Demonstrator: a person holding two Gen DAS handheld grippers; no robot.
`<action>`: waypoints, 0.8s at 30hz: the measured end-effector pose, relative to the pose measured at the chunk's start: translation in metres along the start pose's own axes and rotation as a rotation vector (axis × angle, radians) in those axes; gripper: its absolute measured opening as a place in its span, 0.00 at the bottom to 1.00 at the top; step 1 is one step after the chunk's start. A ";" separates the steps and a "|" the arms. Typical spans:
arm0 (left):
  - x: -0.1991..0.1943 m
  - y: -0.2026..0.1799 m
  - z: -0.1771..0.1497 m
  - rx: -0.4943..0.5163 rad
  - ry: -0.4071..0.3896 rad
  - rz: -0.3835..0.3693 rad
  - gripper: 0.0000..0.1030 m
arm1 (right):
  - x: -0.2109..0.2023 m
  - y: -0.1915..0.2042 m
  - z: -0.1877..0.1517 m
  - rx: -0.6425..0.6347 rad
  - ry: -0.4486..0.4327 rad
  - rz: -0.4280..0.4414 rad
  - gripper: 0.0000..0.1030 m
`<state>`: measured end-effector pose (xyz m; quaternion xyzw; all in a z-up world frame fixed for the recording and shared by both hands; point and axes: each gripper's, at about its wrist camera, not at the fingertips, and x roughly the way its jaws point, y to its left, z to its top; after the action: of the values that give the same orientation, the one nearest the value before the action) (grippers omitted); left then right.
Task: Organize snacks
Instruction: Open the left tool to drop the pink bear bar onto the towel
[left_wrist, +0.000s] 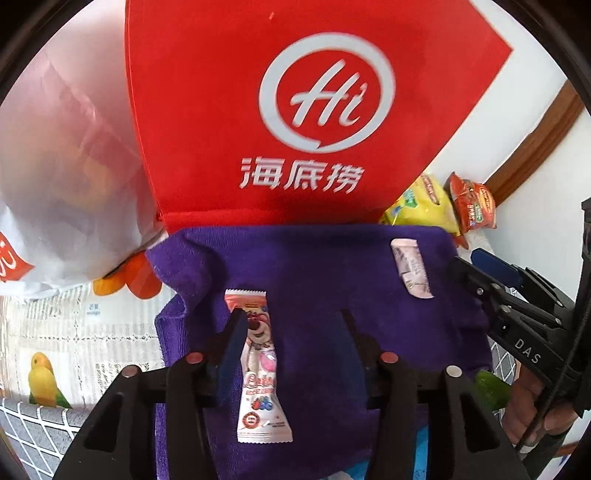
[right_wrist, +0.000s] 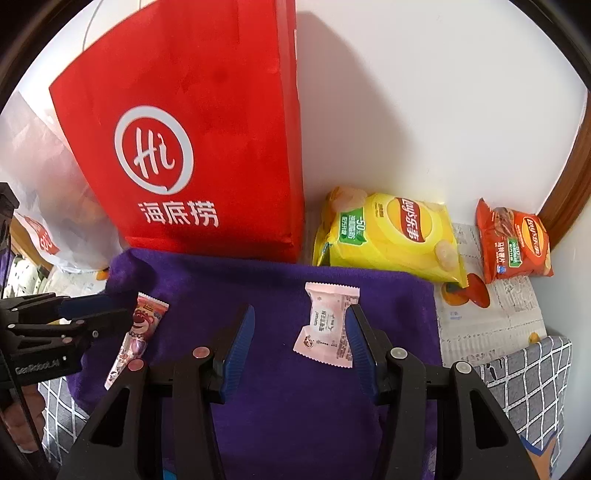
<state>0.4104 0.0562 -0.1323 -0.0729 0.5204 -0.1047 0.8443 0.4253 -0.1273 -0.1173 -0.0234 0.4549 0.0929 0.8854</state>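
A long pink bear-print snack stick (left_wrist: 260, 365) lies on a purple towel (left_wrist: 332, 266). My left gripper (left_wrist: 291, 317) is open over it, the left finger (left_wrist: 232, 343) at the stick's left edge. A small pale pink wrapped snack (right_wrist: 327, 325) lies on the towel (right_wrist: 277, 387). My right gripper (right_wrist: 301, 314) is open around it, the right finger (right_wrist: 360, 343) against its right edge. The small snack also shows in the left wrist view (left_wrist: 410, 271), and the stick in the right wrist view (right_wrist: 138, 332). Neither gripper holds anything.
A red bag with a white logo (right_wrist: 192, 147) stands behind the towel against the wall. A white plastic bag (left_wrist: 62, 177) sits to its left. A yellow chip bag (right_wrist: 388, 236) and a red chip bag (right_wrist: 513, 240) lie at the right.
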 end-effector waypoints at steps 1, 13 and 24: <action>-0.004 -0.001 0.000 0.003 -0.009 -0.001 0.47 | -0.002 0.000 0.001 0.002 -0.004 0.001 0.49; -0.043 -0.008 0.002 0.028 -0.061 -0.026 0.48 | -0.048 0.002 0.004 -0.007 -0.047 -0.007 0.51; -0.073 -0.024 -0.006 0.065 -0.113 -0.041 0.48 | -0.130 -0.047 -0.041 0.050 -0.097 -0.102 0.51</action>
<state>0.3705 0.0513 -0.0660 -0.0618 0.4666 -0.1345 0.8720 0.3269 -0.1970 -0.0376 -0.0200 0.4119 0.0376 0.9102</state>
